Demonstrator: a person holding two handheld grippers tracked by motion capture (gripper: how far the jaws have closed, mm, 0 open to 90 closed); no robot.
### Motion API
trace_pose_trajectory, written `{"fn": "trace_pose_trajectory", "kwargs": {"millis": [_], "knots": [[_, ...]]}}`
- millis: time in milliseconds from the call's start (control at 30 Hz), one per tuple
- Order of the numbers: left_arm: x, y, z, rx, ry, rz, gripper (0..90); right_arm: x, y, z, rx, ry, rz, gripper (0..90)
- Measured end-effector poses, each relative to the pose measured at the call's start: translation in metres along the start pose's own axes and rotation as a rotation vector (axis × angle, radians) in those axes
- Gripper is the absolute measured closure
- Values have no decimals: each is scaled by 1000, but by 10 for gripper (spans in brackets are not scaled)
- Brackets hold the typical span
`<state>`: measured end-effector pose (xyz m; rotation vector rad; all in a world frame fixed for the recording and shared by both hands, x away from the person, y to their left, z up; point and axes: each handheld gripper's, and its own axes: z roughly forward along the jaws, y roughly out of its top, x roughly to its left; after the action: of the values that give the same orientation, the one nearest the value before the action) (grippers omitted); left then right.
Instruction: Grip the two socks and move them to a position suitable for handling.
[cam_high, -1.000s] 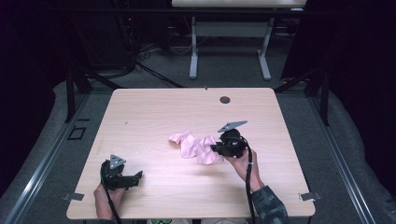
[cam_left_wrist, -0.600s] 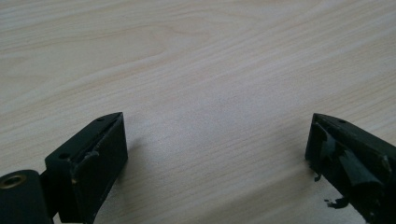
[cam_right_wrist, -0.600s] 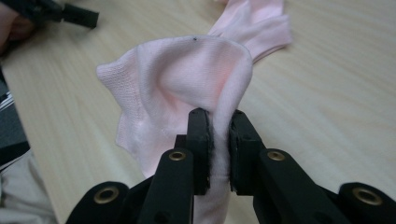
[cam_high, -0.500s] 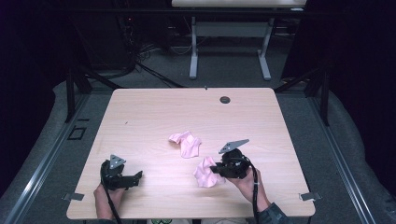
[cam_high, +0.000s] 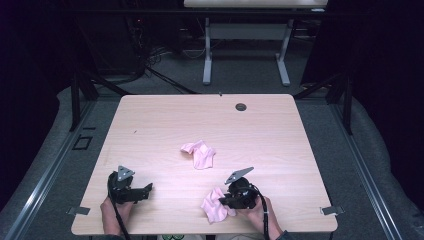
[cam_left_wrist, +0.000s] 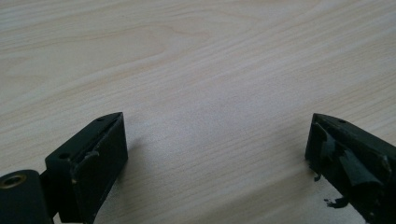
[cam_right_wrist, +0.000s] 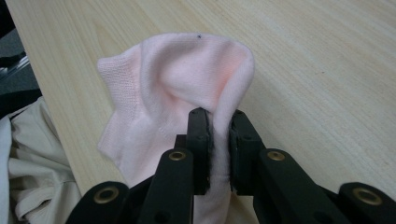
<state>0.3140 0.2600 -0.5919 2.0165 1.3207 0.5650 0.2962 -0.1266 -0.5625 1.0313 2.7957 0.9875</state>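
1. The desk (cam_high: 150, 130) is pale wood, with a small round hole (cam_high: 241, 106) near its far edge.
2. A second pink sock (cam_high: 199, 153) lies crumpled near the desk's middle, well apart from both tongs.
3. The held pink sock (cam_high: 216, 206) sits near the front edge, its length hanging leftward from the right tongs (cam_high: 231, 201), which are clenched on its fold.
4. The left tongs (cam_high: 146, 189) rest released, jaws wide over bare wood.

held knitted sock (cam_right_wrist: 154, 88): pale pink, one tiny dark speck | second crumpled sock (cam_high: 199, 152): same pink | wooden table (cam_high: 280, 130): light beige, fine grain | gripper jaws: black | floor mat (cam_high: 250, 80): grey
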Motion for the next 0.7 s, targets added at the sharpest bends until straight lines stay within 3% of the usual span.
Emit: {"fn": "trace_pose_trajectory", "kwargs": {"millis": [67,133,433,700], "knots": [[0,0,0,-2,3,0,57,3,0,0,1,-28,-16,793],[0,0,0,-1,3,0,57,6,1,1,0,-54,-36,710],[0,0,0,-2,4,1,57,1,4,-8,-34,-47,-14,276],[0,0,0,0,1,1,57,-17,10,-23,-99,-47,42,113]]}}
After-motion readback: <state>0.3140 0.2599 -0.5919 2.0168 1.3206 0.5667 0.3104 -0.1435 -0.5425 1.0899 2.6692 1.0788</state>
